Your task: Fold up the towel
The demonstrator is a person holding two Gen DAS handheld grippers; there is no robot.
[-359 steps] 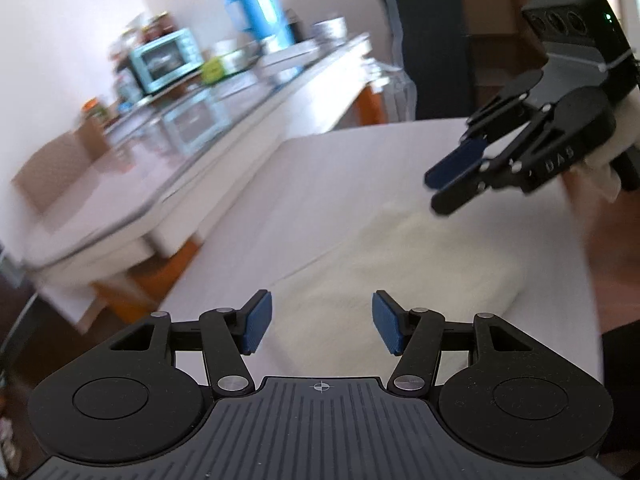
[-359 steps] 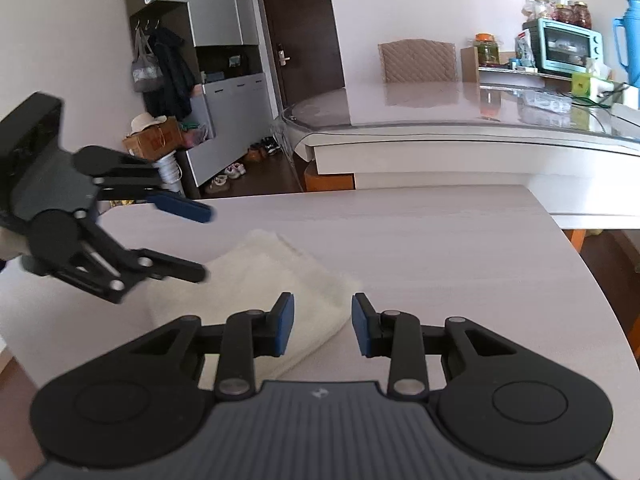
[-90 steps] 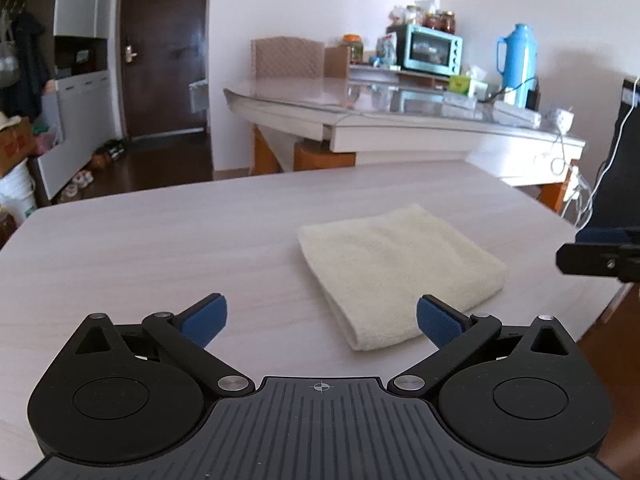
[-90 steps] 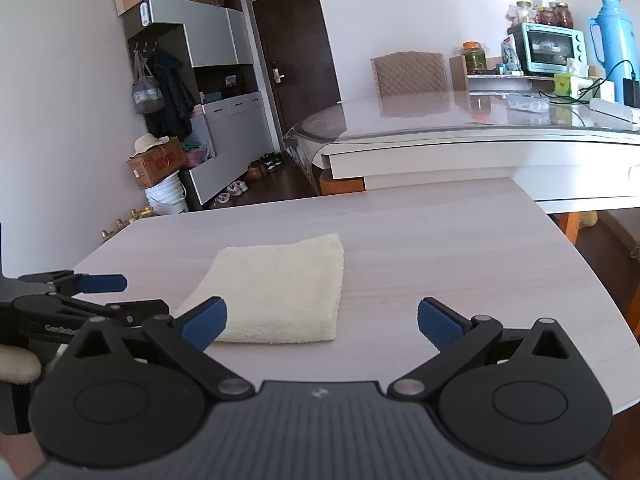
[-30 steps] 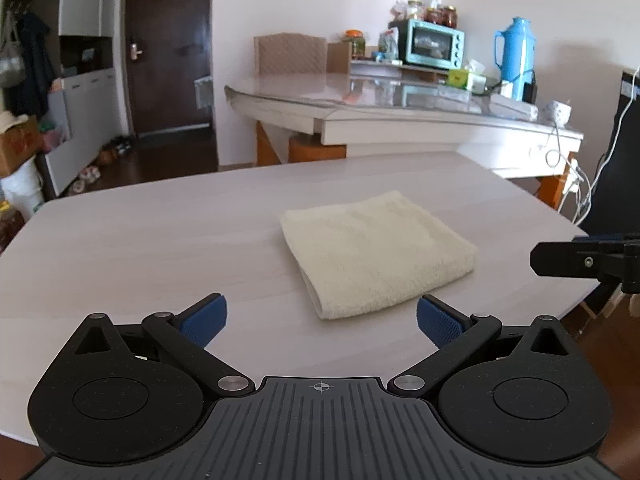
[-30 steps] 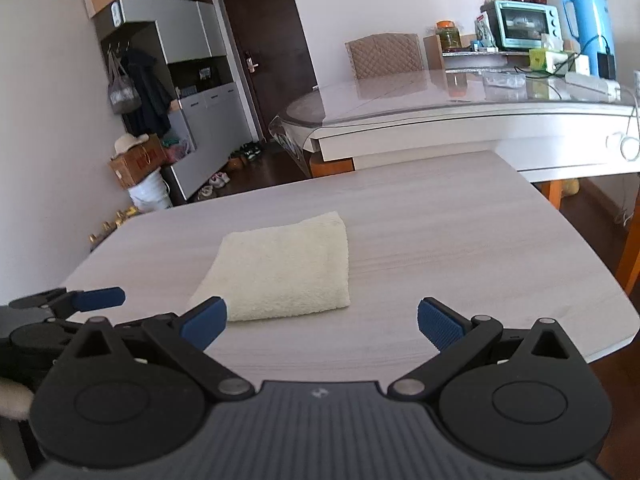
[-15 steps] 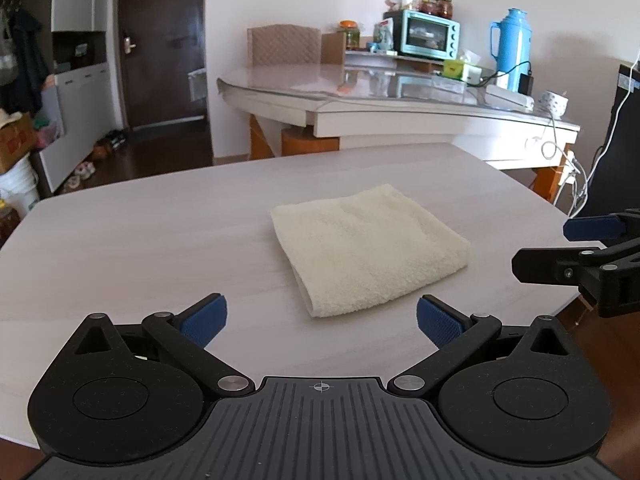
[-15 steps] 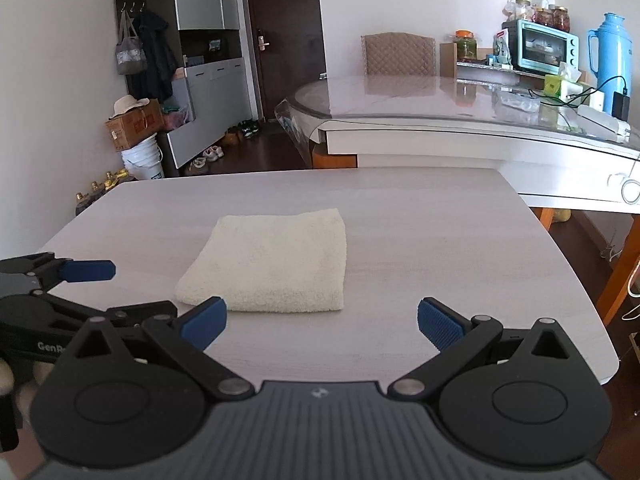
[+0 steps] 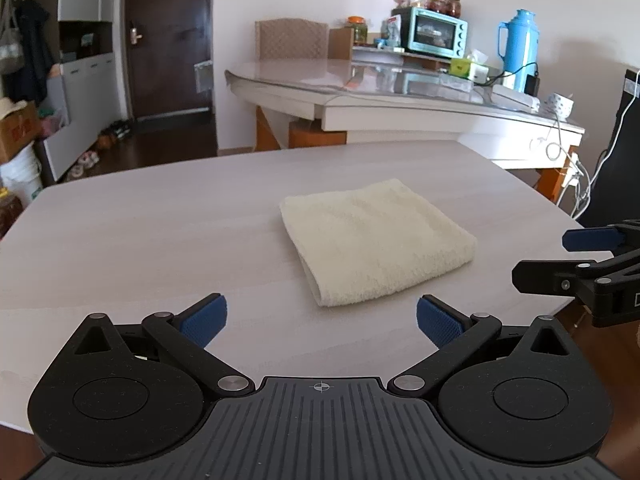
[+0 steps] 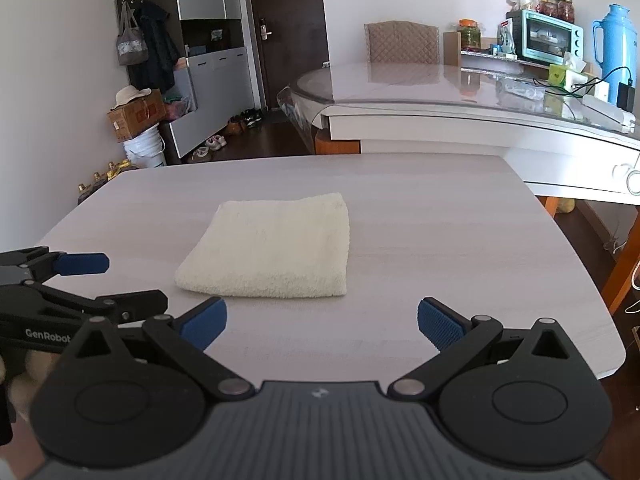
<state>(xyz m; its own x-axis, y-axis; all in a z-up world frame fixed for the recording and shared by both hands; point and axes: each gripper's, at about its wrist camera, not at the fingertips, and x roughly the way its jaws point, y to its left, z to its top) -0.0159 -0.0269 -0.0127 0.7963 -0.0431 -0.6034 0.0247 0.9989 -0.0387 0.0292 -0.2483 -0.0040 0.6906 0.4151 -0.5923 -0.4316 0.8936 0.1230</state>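
Towel: one cream towel [image 9: 376, 240] is seen, folded into a thick rectangle and lying flat near the middle of the surface [image 9: 140, 232]; a rounded fold edge faces the left claw's camera.
Surface: one pale wood-grain top is seen, carrying only the towel.
Left claw [image 9: 322, 314]: released, its jaws spread wide, nothing held; it is held above the near edge of the surface, apart from the towel. Two blue pads [image 9: 204, 318] are counted.
Right claw [image 10: 322, 314]: released, its jaws spread wide, nothing held; it is held above the near edge, short of the towel. Two blue pads [image 10: 440, 324] are counted.
Claws in each other's view: the right claw is seen at the right edge of the left wrist view, the left claw at the left edge of the right wrist view, both off to the towel's sides.
Background: one second table [image 10: 440, 100], one chair [image 10: 402, 42], one teal oven [image 10: 544, 38], one blue flask [image 10: 616, 40] and one dark door [image 10: 284, 32] are seen.
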